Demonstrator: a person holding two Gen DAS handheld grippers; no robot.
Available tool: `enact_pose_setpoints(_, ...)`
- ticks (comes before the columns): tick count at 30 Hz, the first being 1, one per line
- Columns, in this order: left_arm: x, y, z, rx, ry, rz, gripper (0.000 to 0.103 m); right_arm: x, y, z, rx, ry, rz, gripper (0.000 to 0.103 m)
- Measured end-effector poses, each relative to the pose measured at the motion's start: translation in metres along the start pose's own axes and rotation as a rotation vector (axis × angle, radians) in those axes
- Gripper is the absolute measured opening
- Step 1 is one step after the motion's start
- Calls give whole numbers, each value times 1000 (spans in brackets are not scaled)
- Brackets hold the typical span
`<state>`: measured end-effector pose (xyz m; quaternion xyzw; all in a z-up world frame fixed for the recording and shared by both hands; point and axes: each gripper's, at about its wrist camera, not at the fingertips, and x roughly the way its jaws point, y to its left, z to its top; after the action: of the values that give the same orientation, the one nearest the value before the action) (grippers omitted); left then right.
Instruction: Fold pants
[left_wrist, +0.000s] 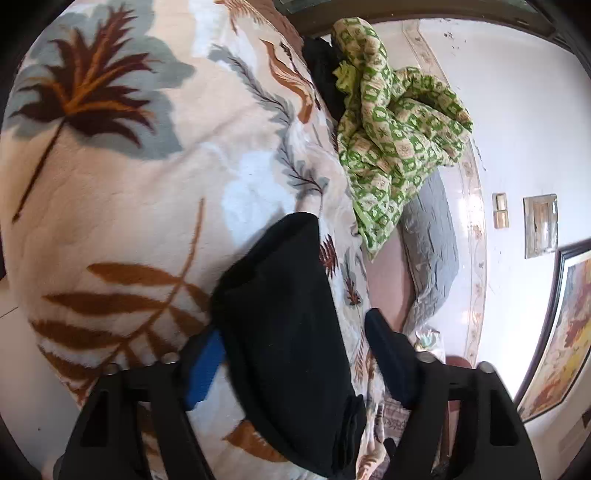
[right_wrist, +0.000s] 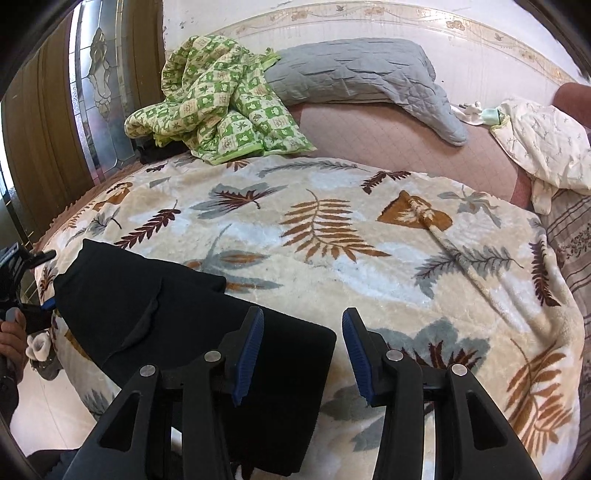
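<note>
The black pants (right_wrist: 192, 332) lie on the leaf-print blanket (right_wrist: 332, 229) at the near edge of the bed, folded into a compact, roughly rectangular stack with a squared corner toward the right. The step in hand appears to be a late fold or the final tidying of the stack. The left hand-held gripper (left_wrist: 295, 332) straddles the end of the pants with its jaws spread; the fabric lies between the fingers, but no pinch is visible, so it reads as released. The right hand-held gripper (right_wrist: 303, 354) hovers over the squared corner of the pants with its 2 jaws apart and nothing between them. The next move probably calls for closing 1 gripper on an edge to complete a fold, or for pressing the stack flat. Beyond the pants, at the far side of the blanket, lie a green patterned quilt (right_wrist: 218, 110), a grey pillow (right_wrist: 354, 70) and a cream cloth (right_wrist: 543, 140). A tiled wall (right_wrist: 369, 22) bounds the bed, and a glazed wooden door (right_wrist: 99, 81) stands left of the quilt.
</note>
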<state>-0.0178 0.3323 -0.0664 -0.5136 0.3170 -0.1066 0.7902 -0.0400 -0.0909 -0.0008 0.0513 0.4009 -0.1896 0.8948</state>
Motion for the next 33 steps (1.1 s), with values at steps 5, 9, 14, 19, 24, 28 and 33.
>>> enact_pose_setpoints(5, -7, 9, -7, 76, -37, 73, 34, 0, 1, 0, -5, 2, 4, 46)
enact_pose_setpoints(9, -10, -13, -18, 240, -63, 195, 18, -1, 1, -2, -7, 8, 0, 46)
enact_pose_setpoints(14, -11, -71, -55, 641, -146, 291, 9, -2, -1, 0, 12, -3, 16, 46)
enact_pose_setpoints(19, -23, -126, -107, 923, -109, 117, 9, -8, 5, 4, 33, -41, 184, 46)
enact_pose_setpoints(24, -21, -163, -149, 1051, -3, -45, 9, 1, 47, 19, -138, -7, 498, 27)
enact_pose_setpoints(28, -29, -167, -153, 1034, -3, -64, 9, 33, 109, 38, -358, 83, 592, 23)
enact_pose_setpoints(33, -40, -162, -130, 946, -6, -91, 9, 98, 161, 22, -511, 342, 460, 24)
